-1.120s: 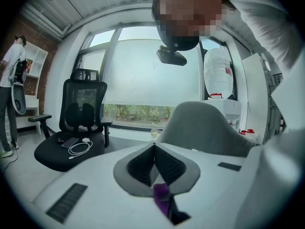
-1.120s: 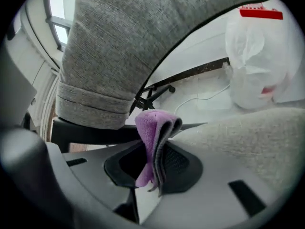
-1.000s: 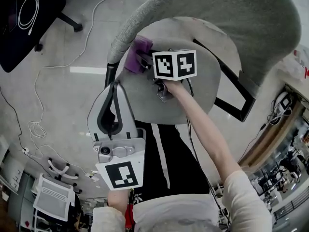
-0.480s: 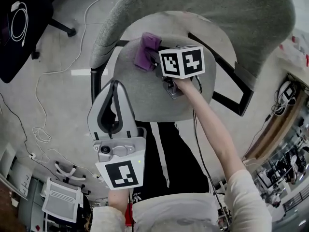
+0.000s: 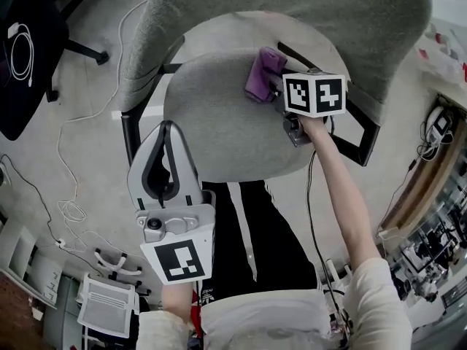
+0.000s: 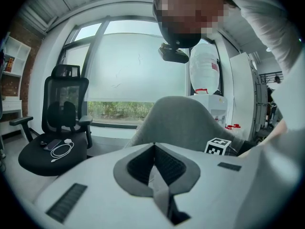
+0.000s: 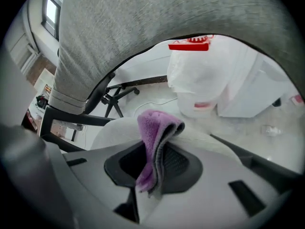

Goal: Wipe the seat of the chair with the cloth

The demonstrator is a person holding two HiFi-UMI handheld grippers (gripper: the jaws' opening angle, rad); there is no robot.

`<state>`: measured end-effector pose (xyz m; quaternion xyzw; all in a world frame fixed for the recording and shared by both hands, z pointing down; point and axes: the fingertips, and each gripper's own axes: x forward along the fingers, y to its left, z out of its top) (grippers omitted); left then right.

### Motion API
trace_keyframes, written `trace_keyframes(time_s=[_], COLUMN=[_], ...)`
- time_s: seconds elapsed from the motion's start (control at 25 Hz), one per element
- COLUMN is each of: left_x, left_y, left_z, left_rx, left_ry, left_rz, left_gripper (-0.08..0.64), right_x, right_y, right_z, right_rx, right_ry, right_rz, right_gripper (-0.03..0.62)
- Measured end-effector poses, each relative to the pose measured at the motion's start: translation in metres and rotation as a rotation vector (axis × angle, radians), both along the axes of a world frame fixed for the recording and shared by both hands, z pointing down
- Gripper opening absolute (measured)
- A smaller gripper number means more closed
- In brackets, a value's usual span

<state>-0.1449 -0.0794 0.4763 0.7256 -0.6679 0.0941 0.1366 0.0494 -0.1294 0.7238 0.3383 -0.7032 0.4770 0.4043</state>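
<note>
Standing over a grey chair (image 5: 219, 133), a person held a two-jaw gripper in each hand. The tall curved backrest (image 5: 306, 20) rose just beyond the right fingers, and the round padded seat (image 5: 211, 137) lay beneath them. In the left gripper view, a black office chair (image 6: 59, 123) stood off beyond and to the left of the left fingers, in front of a wide window (image 6: 136, 70). A coiled white cable (image 6: 62, 150) rested on the black chair's seat.

The left gripper (image 5: 166, 127) was held close to the person's body, nearer the camera than the seat. Its tips showed over the seat's front left edge. Its fingers were pressed together with nothing between them, as the left gripper view (image 6: 154, 149) confirmed.

The right gripper (image 5: 277, 87), topped by its marker cube (image 5: 314, 93), reached out on a straight arm to the back right part of the seat, close under the backrest. Its fingers were clamped on a purple cloth (image 5: 261, 73). In the right gripper view (image 7: 153, 173) the cloth (image 7: 155, 130) stood folded between the dark finger pads and bulged out past the fingertips. The cloth's far end touched the seat just ahead of the fingers. The cloth lay well apart from the left fingers.
</note>
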Motion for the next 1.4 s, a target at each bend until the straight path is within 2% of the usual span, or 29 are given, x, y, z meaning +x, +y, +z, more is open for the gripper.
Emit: trace_keyframes(time_s=[0.32,0.72,0.92,1.04,1.16,1.28,1.4], left_x=[0.017,0.028,0.034,0.031,0.023,0.008,-0.005], left_y=[-0.005,-0.009,-0.011,-0.01,-0.008,-0.005,0.0], left_z=[-0.004,-0.008,-0.014,-0.016,-0.02,-0.022,-0.022], left_rx=[0.001,0.007,0.022,0.024,0.027,0.032,0.028], left_ry=[-0.011,-0.018,-0.018,-0.024,-0.033,-0.045,-0.057], left_rz=[0.045,0.064,0.067,0.061,0.037,0.003,-0.024], left_gripper=[0.012,0.012,0.012,0.012,0.012,0.012,0.012], right_x=[0.073,0.122,0.14,0.139,0.132,0.109,0.069], right_y=[-0.006,-0.012,-0.009,-0.008,-0.009,-0.013,-0.007], right_z=[-0.006,-0.011,-0.013,-0.012,-0.031,-0.071,-0.105], right_rx=[0.042,0.125,0.12,0.115,0.134,0.206,0.243], right_ry=[0.172,0.386,0.491,0.492,0.44,0.333,0.177], right_rz=[0.027,-0.012,-0.004,0.011,0.044,0.073,0.086], right_gripper=[0.087,0.087,0.087,0.087,0.087,0.087,0.087])
